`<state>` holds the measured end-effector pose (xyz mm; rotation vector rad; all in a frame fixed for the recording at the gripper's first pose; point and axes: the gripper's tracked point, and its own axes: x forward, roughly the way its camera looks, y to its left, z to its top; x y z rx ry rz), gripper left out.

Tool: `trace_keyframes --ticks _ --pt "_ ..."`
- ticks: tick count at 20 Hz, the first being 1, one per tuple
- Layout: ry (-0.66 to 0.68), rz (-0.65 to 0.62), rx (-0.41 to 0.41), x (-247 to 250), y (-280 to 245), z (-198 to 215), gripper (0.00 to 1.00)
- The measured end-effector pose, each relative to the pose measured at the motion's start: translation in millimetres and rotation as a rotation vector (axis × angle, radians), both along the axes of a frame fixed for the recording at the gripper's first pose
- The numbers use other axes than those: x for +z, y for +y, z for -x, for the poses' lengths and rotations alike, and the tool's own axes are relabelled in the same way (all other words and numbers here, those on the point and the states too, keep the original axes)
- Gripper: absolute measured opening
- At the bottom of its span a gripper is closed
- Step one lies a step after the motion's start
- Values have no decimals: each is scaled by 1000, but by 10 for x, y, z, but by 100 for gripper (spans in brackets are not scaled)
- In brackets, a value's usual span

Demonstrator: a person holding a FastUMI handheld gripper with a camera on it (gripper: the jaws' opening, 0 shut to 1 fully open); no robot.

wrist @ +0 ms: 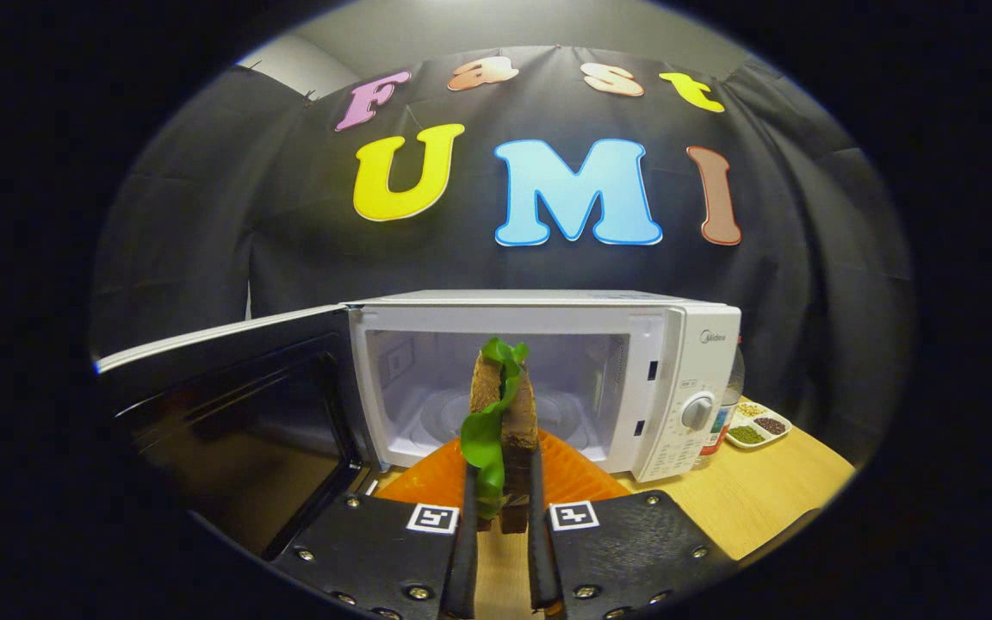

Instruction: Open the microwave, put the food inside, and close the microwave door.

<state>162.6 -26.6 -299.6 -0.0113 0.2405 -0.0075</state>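
Note:
A white microwave [685, 379] stands on the wooden table straight ahead, its dark-glass door [229, 405] swung wide open to the left. Its white cavity [427, 387] with a round turntable lies open beyond the fingers. My gripper [503, 482] is shut on a sandwich [505, 413] of brown bread with a green lettuce leaf, held upright on edge between both fingers. The sandwich is lifted in front of the cavity opening, above an orange ribbed plate [578, 478] that sits on the table before the microwave.
To the right of the microwave stand a plastic bottle [724, 413] and a white divided dish [759, 426] of seeds and beans. The wooden table [754, 499] stretches to the right. Black cloth forms the wall behind.

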Motion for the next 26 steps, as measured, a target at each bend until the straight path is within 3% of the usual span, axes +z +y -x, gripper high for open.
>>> trace_keyframes --ticks 4,15,24,25,26 --pt "-18 55 -23 -46 23 -402 24" --pt "14 -7 -46 -236 286 -1436 24" --pt "8 -10 -45 -367 407 -1872 24" --pt "5 6 -53 -363 368 -1882 29" --pt "-2 38 -75 -363 282 -1894 44"
